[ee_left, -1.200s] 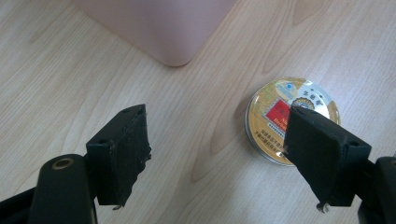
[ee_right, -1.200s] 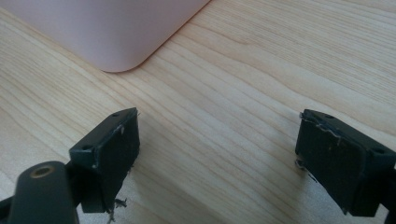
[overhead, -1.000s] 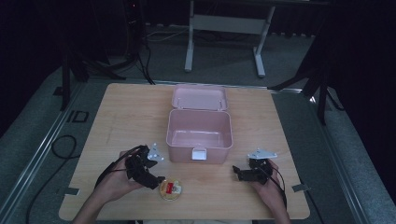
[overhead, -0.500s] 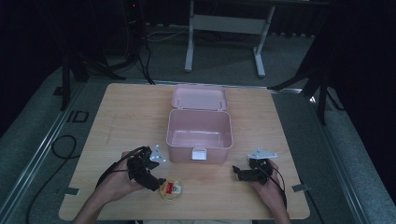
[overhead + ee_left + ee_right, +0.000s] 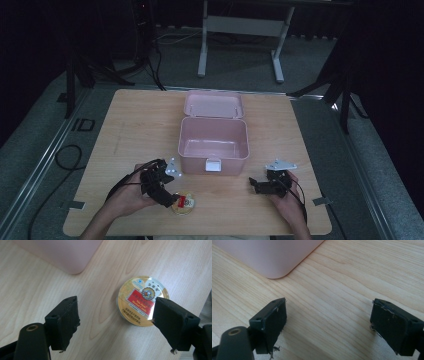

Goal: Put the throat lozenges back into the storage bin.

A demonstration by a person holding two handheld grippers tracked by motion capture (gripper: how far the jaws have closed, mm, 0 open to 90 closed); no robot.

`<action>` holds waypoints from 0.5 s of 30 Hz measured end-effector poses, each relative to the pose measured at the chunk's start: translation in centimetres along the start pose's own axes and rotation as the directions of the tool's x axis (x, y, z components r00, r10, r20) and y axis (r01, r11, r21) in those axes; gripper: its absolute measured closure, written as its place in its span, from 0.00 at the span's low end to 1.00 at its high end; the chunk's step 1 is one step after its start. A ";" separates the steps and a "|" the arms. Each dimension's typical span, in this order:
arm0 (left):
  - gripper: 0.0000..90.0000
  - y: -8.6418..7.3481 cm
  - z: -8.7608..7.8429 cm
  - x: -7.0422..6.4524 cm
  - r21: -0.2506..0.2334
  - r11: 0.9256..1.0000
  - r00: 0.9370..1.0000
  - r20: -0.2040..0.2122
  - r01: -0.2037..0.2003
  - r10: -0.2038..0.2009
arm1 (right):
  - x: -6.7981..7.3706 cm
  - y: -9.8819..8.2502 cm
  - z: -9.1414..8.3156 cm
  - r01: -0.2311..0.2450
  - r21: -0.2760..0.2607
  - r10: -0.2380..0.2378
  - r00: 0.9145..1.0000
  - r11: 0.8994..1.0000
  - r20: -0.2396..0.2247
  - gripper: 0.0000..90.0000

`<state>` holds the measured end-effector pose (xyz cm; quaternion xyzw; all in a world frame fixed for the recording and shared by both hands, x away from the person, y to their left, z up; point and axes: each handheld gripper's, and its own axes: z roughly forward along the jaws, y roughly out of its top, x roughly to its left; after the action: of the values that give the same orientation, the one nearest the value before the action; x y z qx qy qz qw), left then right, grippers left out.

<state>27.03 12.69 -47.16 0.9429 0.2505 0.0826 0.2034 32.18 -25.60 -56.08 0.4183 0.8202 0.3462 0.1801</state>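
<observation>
- Tin: the round, flat, gold-lidded one with a red label lies on the bench near the front edge, left of the middle, between the jaws of your left tongs, which stand released and wide apart; the right-hand jaw overlaps the tin's rim in the left gripper view, and I cannot tell whether it touches.
- Your left tongs sit just beside the tin in the high view, with nothing gripped yet.
- Your right tongs are also released, jaws spread over bare wood, near the front right of the bench and well apart from the tin.
- Progress, as I judge it: you are at the approach to the grasp. The box already stands with its lid swung back towards the far edge and its inside looks empty, so closing on the tin, lifting it and placing it inside all remain.
- Materials: the tin's lid is glossy and throws glare, so it may be slick; its low rim gives little height to pinch. The box is matte pink plastic with rounded corners and a white front latch. The bench is pale wood with visible grain, and the jaw pads are black, blocky and slightly frayed.
</observation>
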 end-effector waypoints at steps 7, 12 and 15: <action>0.23 0.2 0.4 -0.2 0.016 1.000 1.000 0.014 -0.018 0.018 | 0.0 0.0 0.0 0.000 0.000 0.000 1.000 1.000 0.000 0.15; 0.22 0.4 0.6 -0.4 0.030 0.999 0.999 0.019 -0.034 0.033 | 0.0 0.0 0.0 0.000 0.000 0.000 1.000 1.000 0.000 0.15; 0.21 0.5 0.8 -0.5 0.033 0.999 0.999 0.020 -0.038 0.037 | 0.0 0.0 0.0 0.000 0.000 0.000 1.000 1.000 0.000 0.15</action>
<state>27.00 11.77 -47.66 0.9515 0.2321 0.0732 0.1883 32.18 -25.60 -56.08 0.4182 0.8202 0.3462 0.1801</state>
